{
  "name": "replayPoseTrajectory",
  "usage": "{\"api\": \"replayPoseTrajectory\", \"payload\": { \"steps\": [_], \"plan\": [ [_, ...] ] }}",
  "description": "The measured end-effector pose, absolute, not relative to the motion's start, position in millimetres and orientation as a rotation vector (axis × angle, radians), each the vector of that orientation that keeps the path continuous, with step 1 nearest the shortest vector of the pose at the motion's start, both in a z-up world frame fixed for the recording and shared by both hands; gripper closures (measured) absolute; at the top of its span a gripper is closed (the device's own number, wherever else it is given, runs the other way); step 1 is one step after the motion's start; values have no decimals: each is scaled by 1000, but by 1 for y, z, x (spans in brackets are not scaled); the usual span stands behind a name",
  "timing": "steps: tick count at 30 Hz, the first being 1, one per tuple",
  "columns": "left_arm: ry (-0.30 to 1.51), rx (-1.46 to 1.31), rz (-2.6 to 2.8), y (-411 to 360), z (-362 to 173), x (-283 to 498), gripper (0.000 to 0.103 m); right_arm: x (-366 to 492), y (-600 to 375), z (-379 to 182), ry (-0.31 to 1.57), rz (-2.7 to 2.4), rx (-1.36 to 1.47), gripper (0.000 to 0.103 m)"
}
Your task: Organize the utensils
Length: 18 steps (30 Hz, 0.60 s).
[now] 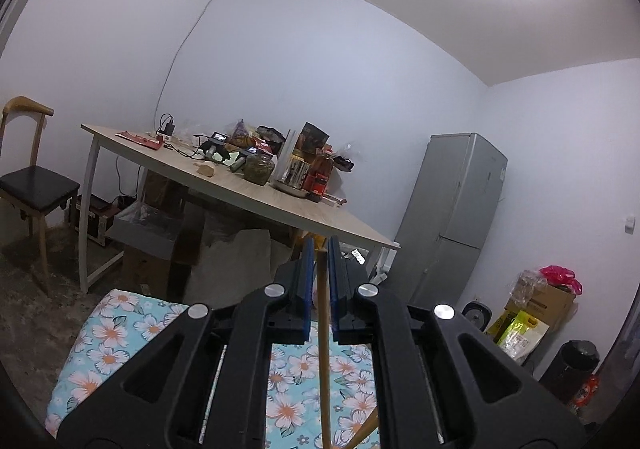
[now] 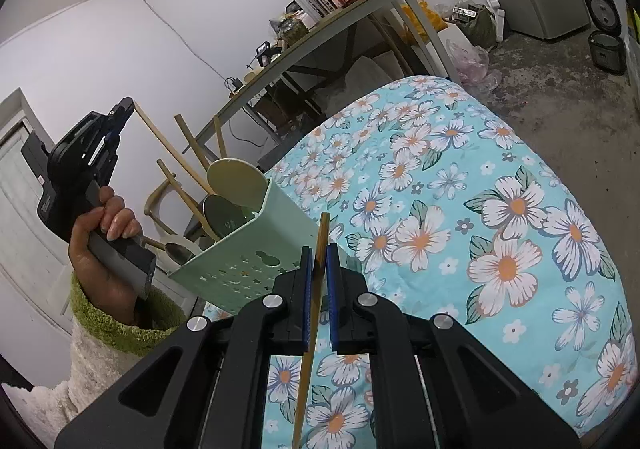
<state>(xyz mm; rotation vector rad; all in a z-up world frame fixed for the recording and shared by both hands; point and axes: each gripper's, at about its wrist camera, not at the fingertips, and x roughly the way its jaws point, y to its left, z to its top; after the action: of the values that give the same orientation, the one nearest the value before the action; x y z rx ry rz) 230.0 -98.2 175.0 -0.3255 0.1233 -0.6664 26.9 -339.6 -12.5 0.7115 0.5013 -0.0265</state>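
Wooden chopstick (image 2: 318, 273) pinched, right tongs (image 2: 319, 249) tilted down

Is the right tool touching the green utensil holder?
Cannot tell. In the right wrist view, the right tool, shut on a chopstick, overlaps the green utensil holder; no gap shows.

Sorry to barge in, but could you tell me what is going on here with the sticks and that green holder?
A person is sorting utensils over a floral quilt, with a handheld gripper in each hand. The left tongs are shut on a wooden stick, and the right tongs are shut on another stick. The pale green utensil holder on the quilt already holds several wooden-handled utensils and spoons. Neither gripped stick is in it yet.
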Motion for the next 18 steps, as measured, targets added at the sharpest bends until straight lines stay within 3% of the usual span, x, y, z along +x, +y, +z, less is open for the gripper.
{"api": "replayPoseTrajectory", "payload": {
  "steps": [6, 10, 18],
  "plan": [
    [125, -317, -679, -94, 177, 228, 97, 26, -339, -12, 497, -29, 708, 96],
    [124, -319, -690, -85, 181, 221, 90, 22, -336, -8, 490, -32, 696, 96],
    [99, -300, -727, -74, 195, 204, 90, 14, -324, 6, 470, -33, 663, 96]
  ]
}}
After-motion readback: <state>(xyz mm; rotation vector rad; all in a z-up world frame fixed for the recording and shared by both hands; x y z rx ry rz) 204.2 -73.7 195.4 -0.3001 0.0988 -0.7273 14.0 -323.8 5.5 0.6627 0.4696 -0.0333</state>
